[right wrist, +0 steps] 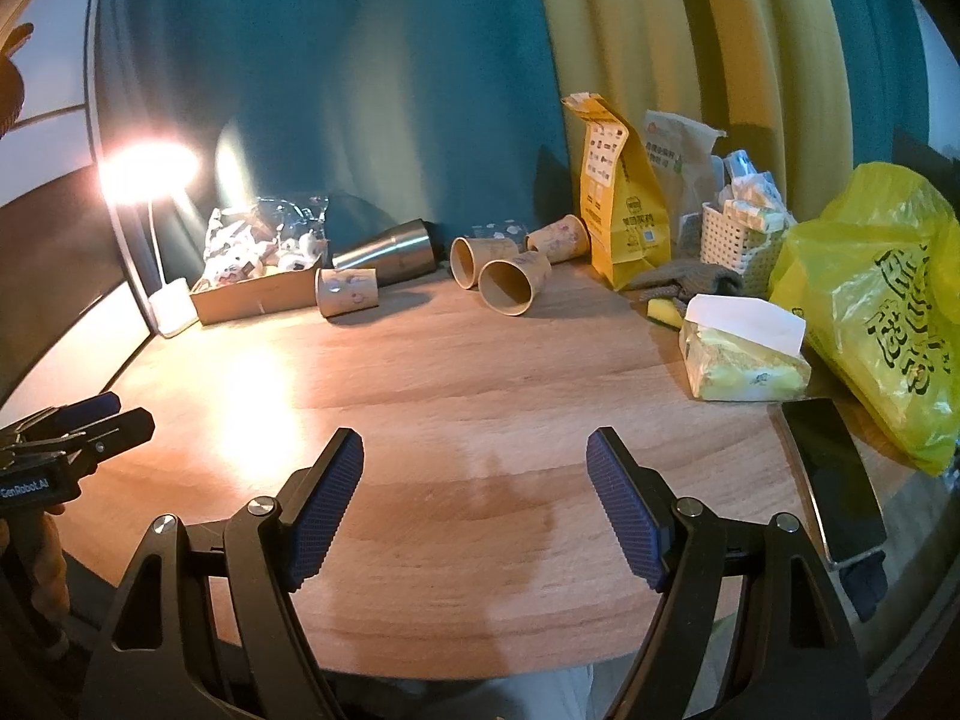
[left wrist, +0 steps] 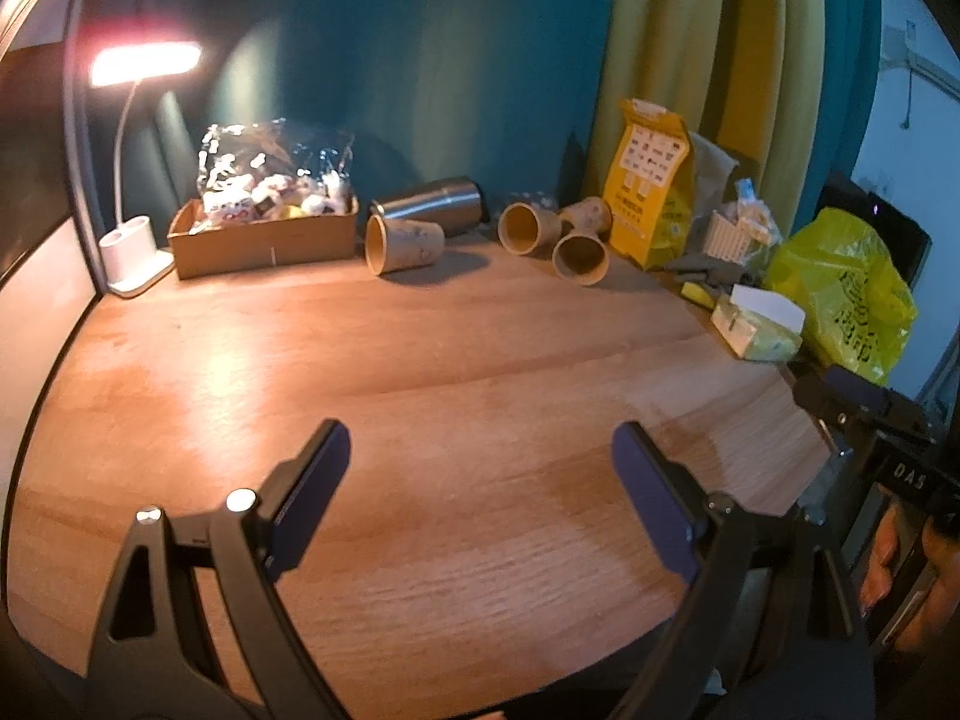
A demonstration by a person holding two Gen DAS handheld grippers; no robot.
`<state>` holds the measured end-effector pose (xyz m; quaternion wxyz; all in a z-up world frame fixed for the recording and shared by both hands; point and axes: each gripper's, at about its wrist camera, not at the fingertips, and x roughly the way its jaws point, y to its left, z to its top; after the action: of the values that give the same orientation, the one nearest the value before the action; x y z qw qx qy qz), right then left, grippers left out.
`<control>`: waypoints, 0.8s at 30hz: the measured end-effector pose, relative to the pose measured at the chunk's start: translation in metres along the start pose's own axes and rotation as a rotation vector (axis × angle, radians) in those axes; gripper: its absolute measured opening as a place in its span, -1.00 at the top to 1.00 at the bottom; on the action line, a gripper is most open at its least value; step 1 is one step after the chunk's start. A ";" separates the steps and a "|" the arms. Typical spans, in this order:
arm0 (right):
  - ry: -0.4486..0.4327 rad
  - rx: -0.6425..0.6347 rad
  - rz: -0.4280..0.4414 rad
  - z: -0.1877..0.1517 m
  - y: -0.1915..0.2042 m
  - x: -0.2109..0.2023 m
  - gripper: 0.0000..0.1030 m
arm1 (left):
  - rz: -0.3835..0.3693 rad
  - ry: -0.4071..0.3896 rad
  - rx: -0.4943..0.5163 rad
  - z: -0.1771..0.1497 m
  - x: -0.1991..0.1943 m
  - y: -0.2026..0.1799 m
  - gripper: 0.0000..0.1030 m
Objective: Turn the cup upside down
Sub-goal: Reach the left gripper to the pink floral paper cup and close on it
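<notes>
Several tan paper cups lie on their sides at the back of the wooden table [left wrist: 420, 420]: one [left wrist: 402, 245] near the cardboard box, and a cluster of three [left wrist: 579, 257] further right. The right wrist view shows the same cups, the single one [right wrist: 348, 291] and the nearest of the cluster [right wrist: 510, 285]. A steel tumbler [left wrist: 432, 204] lies on its side behind them. My left gripper [left wrist: 480, 462] is open and empty over the near table. My right gripper [right wrist: 474, 468] is open and empty too, far from the cups.
A lit desk lamp [left wrist: 129, 252] and a cardboard box of snacks [left wrist: 264, 234] stand back left. Yellow paper bag [left wrist: 651, 192], white basket [right wrist: 738, 240], tissue pack [right wrist: 741, 354], yellow plastic bag [right wrist: 882, 312] and a phone [right wrist: 834, 474] crowd the right side.
</notes>
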<state>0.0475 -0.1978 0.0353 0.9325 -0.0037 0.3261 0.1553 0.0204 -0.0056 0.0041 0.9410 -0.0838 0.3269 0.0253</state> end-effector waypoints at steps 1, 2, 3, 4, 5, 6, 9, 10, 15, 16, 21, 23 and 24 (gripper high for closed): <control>0.002 0.005 0.000 0.002 -0.005 0.005 -0.55 | -0.003 0.013 0.009 0.004 0.008 -0.002 -0.75; 0.005 0.011 0.001 0.005 -0.011 0.011 -0.55 | -0.005 0.022 0.019 0.007 0.013 -0.005 -0.75; 0.007 0.017 -0.001 0.008 -0.017 0.018 -0.55 | -0.005 0.035 0.033 0.012 0.022 -0.007 -0.75; 0.007 0.022 -0.003 0.010 -0.021 0.023 -0.55 | -0.006 0.047 0.046 0.018 0.030 -0.010 -0.75; 0.006 0.028 -0.005 0.012 -0.025 0.029 -0.55 | -0.010 0.056 0.056 0.023 0.038 -0.014 -0.75; 0.005 0.034 -0.009 0.014 -0.031 0.034 -0.55 | -0.017 0.067 0.070 0.030 0.048 -0.018 -0.75; 0.003 0.056 -0.023 0.024 -0.049 0.053 -0.55 | -0.032 0.104 0.100 0.051 0.080 -0.032 -0.75; 0.003 0.065 -0.027 0.027 -0.056 0.058 -0.55 | -0.041 0.117 0.108 0.058 0.090 -0.036 -0.75; 0.014 0.103 -0.044 0.046 -0.091 0.093 -0.55 | -0.059 0.186 0.153 0.095 0.152 -0.065 -0.75; 0.018 0.112 -0.046 0.049 -0.099 0.099 -0.55 | -0.058 0.198 0.173 0.103 0.168 -0.073 -0.75; 0.050 0.163 -0.051 0.062 -0.129 0.134 -0.55 | -0.067 0.248 0.226 0.144 0.225 -0.100 -0.75; 0.060 0.172 -0.052 0.067 -0.137 0.147 -0.55 | -0.043 0.259 0.257 0.162 0.249 -0.113 -0.75; 0.064 0.177 -0.050 0.069 -0.141 0.152 -0.55 | -0.049 0.259 0.272 0.171 0.260 -0.120 -0.75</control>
<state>0.2425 -0.2805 -0.0164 0.9218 0.0656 0.3679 0.1026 0.3416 -0.0962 -0.0078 0.8941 0.0340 0.4434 -0.0530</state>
